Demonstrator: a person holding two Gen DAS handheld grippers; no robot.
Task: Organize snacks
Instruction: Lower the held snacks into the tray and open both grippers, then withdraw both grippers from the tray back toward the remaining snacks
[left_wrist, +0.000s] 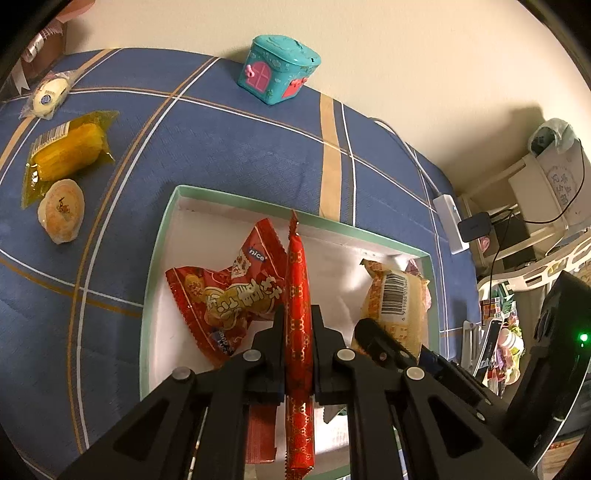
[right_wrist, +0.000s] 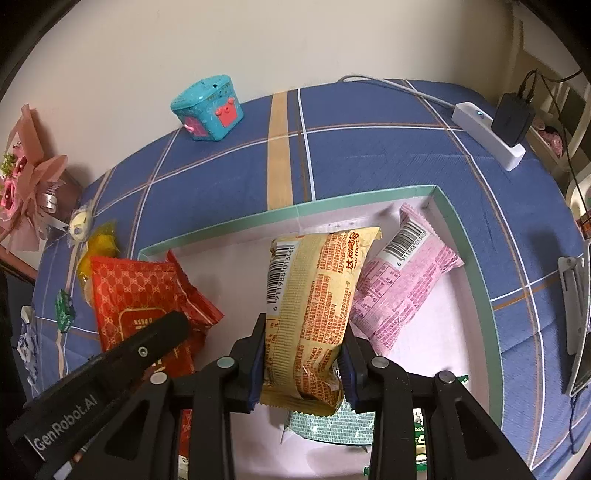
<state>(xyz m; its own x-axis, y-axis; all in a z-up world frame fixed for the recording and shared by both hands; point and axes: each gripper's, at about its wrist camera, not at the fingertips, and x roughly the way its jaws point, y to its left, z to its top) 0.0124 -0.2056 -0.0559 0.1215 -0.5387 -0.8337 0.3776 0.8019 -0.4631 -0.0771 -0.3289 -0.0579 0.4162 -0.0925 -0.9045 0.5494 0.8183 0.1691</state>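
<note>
A shallow white box with a green rim (left_wrist: 236, 197) (right_wrist: 369, 201) lies on the blue checked cloth. My left gripper (left_wrist: 298, 314) is shut on a flat red snack packet (left_wrist: 297, 280), held edge-on above the box; in the right wrist view the same red packet (right_wrist: 136, 291) shows broadside. My right gripper (right_wrist: 303, 332) is shut on a yellow snack packet (right_wrist: 314, 295), also over the box; from the left wrist it appears as the yellow packet (left_wrist: 395, 302). A red crinkled bag (left_wrist: 225, 291) and a pink packet (right_wrist: 402, 284) lie inside the box.
Outside the box to the left lie a yellow wrapped cake (left_wrist: 70, 151), a round pastry (left_wrist: 62, 210) and a white wrapped snack (left_wrist: 48, 96). A teal toy house (left_wrist: 279, 68) stands at the back by the wall. A white power strip (right_wrist: 487, 134) sits at the right.
</note>
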